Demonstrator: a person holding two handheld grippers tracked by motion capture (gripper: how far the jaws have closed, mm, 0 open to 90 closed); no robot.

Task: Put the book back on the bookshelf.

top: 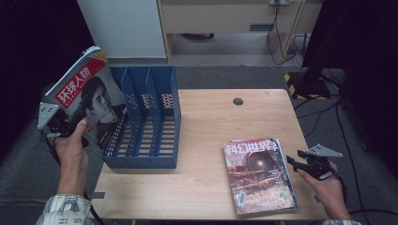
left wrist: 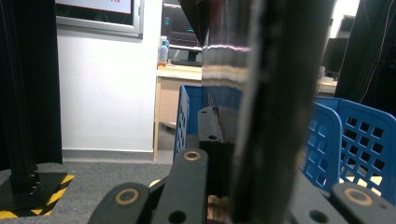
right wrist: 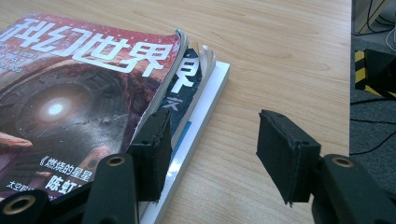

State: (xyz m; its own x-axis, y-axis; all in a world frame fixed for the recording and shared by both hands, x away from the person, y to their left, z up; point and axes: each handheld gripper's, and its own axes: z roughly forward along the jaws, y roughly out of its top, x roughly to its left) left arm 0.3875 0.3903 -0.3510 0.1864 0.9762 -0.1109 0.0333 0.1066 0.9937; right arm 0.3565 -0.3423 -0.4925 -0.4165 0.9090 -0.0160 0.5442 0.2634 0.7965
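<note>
A magazine with a red title band and a portrait cover (top: 87, 93) is held tilted in the air, left of a blue three-slot file rack (top: 145, 122), with my left gripper (top: 56, 124) shut on its lower edge. In the left gripper view the magazine (left wrist: 271, 93) runs edge-on between the jaws, with the rack (left wrist: 359, 140) behind. A stack of magazines (top: 258, 176) lies flat at the table's front right, topped by a reddish science-fiction cover (right wrist: 79, 93). My right gripper (right wrist: 219, 154) is open just right of the stack, its left pad (right wrist: 152, 149) against the stack's edge.
The wooden table (top: 211, 122) has a round cable hole (top: 238, 101) near its far edge. A white cabinet (top: 126, 28) stands behind the rack. A black stand with a yellow-black striped base (top: 305, 84) and cables (top: 324, 112) lie on the floor at the right.
</note>
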